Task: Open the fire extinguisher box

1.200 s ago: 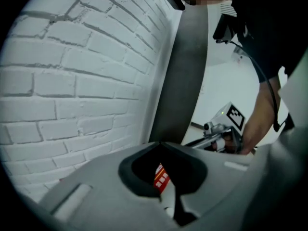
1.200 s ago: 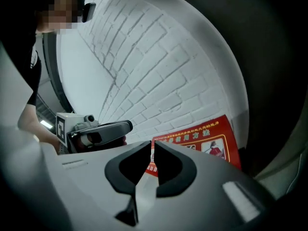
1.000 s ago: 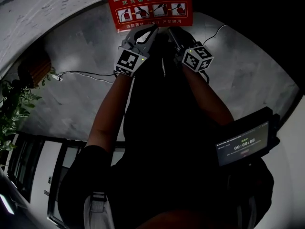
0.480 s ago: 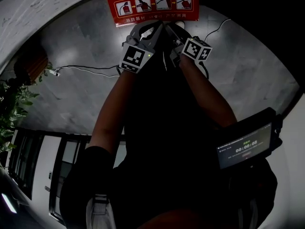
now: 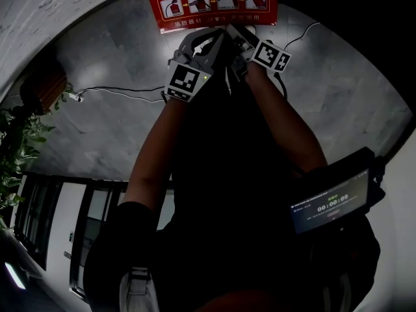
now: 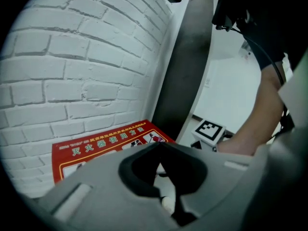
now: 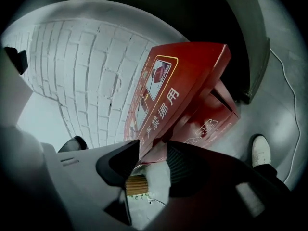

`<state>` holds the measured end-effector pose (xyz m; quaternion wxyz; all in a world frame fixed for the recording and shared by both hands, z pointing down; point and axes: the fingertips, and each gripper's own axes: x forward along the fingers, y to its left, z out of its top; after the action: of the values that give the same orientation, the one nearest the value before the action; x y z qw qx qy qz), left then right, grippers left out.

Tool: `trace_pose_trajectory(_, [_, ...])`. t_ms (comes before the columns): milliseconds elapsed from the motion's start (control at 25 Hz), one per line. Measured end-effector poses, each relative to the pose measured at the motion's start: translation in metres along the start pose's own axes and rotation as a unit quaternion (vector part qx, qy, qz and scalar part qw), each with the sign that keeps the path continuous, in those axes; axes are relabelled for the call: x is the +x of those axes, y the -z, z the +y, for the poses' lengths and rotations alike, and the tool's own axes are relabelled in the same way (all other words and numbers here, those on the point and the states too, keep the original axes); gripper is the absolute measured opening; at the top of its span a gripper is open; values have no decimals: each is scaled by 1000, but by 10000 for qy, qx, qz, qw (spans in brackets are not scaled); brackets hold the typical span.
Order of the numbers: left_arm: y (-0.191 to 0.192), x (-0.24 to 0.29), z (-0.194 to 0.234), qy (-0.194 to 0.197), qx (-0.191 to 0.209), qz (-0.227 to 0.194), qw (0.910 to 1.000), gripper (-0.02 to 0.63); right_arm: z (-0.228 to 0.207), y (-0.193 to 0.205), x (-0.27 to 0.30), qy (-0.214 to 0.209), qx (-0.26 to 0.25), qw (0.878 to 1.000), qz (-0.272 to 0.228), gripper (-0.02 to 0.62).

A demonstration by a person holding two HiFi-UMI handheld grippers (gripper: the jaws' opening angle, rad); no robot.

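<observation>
The red fire extinguisher box [image 5: 211, 2] stands against the white brick wall [image 7: 82, 76], with its pictogram label on top. In the right gripper view its lid [image 7: 178, 85] is tilted up off the box body [image 7: 207, 121]. My right gripper [image 7: 153, 149] is at the lid's lower edge with its jaws opening. The red edge lies in the gap, beside the left jaw. In the head view that right gripper [image 5: 235, 36] and my left gripper [image 5: 211, 41] sit side by side at the box front. The left gripper [image 6: 160, 146] has its tips together over the label [image 6: 106, 147], holding nothing.
A thin cable [image 5: 117, 91] runs across the grey stone floor at the left, near a potted plant [image 5: 16, 148]. A device with a lit screen [image 5: 331, 203] hangs at the person's right side. A dark pillar [image 6: 185, 66] rises beside the box. A white shoe [image 7: 261, 150] shows.
Both grippers have moved toward the red box and closer to each other. The box label has shifted up in the head view.
</observation>
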<state>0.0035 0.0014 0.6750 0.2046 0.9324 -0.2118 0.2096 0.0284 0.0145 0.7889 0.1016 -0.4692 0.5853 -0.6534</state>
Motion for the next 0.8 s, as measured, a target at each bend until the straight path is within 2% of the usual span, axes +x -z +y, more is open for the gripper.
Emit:
trace_pose_trajectory(120, [2, -5, 2, -37, -26, 26, 10000, 2, -4, -4, 2, 56, 128, 9999, -52, 165])
trace_pose_trajectory(200, [4, -7, 2, -69, -43, 44, 10000, 2, -7, -5, 1, 71, 182, 9998, -70, 127])
trace_pose_trajectory(400, [13, -9, 2, -83, -85, 107, 9999, 0, -5, -5, 0, -67, 318, 9995, -42, 113])
trace_pose_trajectory(800, [13, -9, -2, -68, -2, 46, 10000, 2, 21, -4, -15, -513, -48, 9987, 66, 103])
